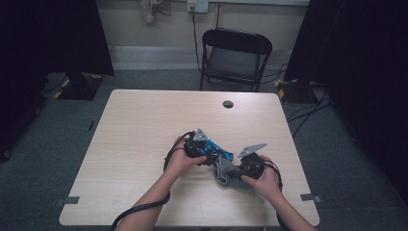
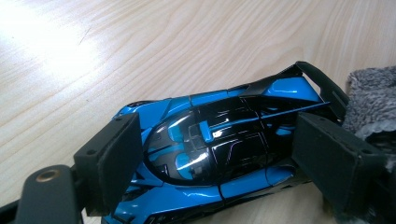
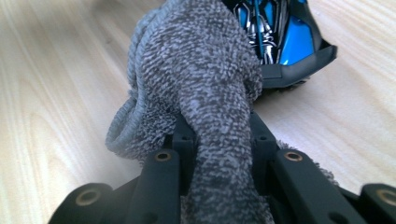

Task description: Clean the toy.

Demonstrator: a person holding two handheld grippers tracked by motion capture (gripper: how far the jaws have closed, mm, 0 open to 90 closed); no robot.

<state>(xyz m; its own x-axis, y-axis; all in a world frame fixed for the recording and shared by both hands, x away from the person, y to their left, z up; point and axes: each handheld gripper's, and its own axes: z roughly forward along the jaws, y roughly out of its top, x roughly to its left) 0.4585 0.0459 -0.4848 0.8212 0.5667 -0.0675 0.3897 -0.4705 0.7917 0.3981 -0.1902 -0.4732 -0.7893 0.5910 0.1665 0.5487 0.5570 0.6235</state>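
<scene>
- Presently, right gripper (image 3: 219, 140): jaws pinched on cloth (image 3: 201, 79), bunched against car's tail; the fold could be pulled out by a hard wipe.
- Left gripper (image 2: 219, 154): jaws clamped across car (image 2: 210, 140) on table (image 2: 140, 46); glossy body could be slid or skewed under wiping pressure.

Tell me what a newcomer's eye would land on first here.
The glossy blue and black toy car stands out first, lying near the front middle of the pale wooden table with the left gripper clamped across its body. Right beside its tail, the right gripper pinches a bunched grey cloth that touches the car.
</scene>
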